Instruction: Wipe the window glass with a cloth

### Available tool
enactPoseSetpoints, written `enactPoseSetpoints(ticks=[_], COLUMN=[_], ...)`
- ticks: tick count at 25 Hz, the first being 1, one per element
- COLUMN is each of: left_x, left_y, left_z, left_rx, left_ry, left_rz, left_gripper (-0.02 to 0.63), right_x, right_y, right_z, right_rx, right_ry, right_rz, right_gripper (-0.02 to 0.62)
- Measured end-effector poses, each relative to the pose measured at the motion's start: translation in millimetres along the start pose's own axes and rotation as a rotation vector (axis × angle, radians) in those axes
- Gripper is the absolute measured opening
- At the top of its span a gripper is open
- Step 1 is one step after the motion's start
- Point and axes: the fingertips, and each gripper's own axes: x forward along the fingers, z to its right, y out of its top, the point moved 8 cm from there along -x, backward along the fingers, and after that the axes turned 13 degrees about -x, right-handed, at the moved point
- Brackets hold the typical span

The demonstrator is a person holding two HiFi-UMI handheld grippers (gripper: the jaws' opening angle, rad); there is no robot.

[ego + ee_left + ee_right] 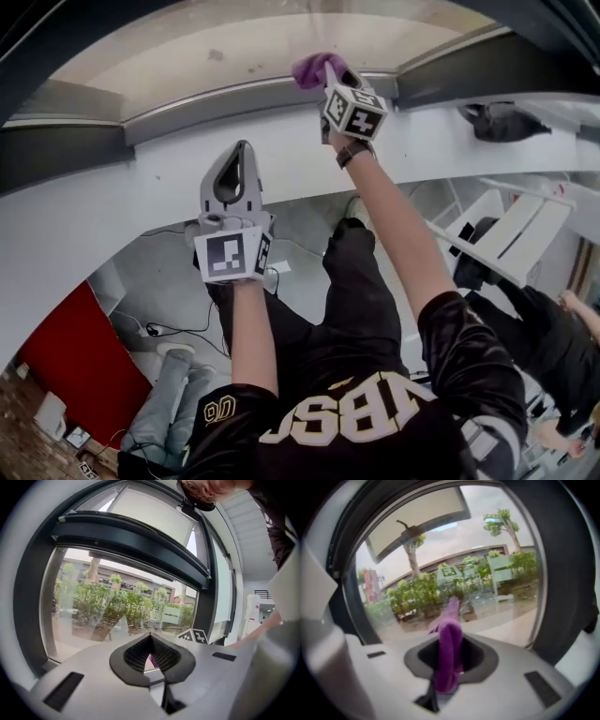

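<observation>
Right gripper view: right hand-held gripper (449,637) pinches purple cloth (449,660) by window glass (492,588), likely best pressed flat; left hand-held gripper (151,637) clenched, empty.

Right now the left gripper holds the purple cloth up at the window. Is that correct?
Not quite: the right gripper holds the purple cloth up at the window, as the right gripper view shows. The left gripper is shut, empty.

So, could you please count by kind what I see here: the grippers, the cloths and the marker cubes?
Grippers: 2, the left gripper, which is shut and empty, and the right gripper, which is shut on the purple cloth.
Cloths: 1, the purple cloth.
Marker cubes: 2, the left marker cube and the right marker cube.
Total: 5.
</observation>
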Motion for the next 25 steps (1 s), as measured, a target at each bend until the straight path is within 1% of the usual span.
enactPoseSetpoints(ticks=[2,3,6,9,11,12,14,16,19,22,23,25], left_x=[16.5,22.9,34.3,34.7,31.8,29.0,17.3,-0.6,-21.2,-34.1,-40.6,-57.6], left_y=[-10.7,-14.7,-24.8,-34.7,-36.5,-34.9,-26.0,-13.2,3.3,14.2,18.9,29.5], left_z=[32.0,43.2,61.6,64.4,57.5,51.4,33.1,8.9,-36.0,-87.5,-105.0,-140.9], left_rx=[0.007,0.013,0.024,0.029,0.032,0.033,0.034,0.05,0.1,0.197,0.21,0.204], left_ry=[-0.051,-0.069,-0.089,-0.082,-0.067,-0.055,-0.024,0.015,0.057,0.054,0.064,0.096], left_rz=[-0.006,-0.007,-0.008,-0.018,-0.021,-0.019,-0.009,0.004,-0.004,-0.026,-0.023,-0.007], left_gripper=[0.017,0.017,0.017,0.017,0.017,0.017,0.018,0.017,0.017,0.017,0.017,0.017], right_x=[-13.0,-17.1,-23.8,-29.8,-30.8,-30.6,-26.8,-16.3,3.7,31.6,41.7,60.2], right_y=[-3.2,-4.8,-8.4,-12.4,-11.5,-9.9,-9.4,-12.6,-17.0,-25.8,-30.5,-39.7], right_z=[64.1,89.2,141.6,168.0,170.5,164.8,132.3,75.4,-20.0,-127.9,-168.1,-247.0], right_rx=[0.045,0.06,0.102,0.14,0.138,0.129,0.097,0.052,0.005,-0.055,-0.081,-0.12], right_ry=[-0.09,-0.127,-0.211,-0.273,-0.285,-0.275,-0.211,-0.104,0.04,0.188,0.249,0.359], right_rz=[0.004,0.005,0.006,-0.001,-0.005,-0.005,-0.004,-0.006,-0.004,-0.01,-0.012,-0.013], right_gripper=[0.083,0.083,0.083,0.083,0.083,0.083,0.083,0.083,0.083,0.083,0.083,0.083])
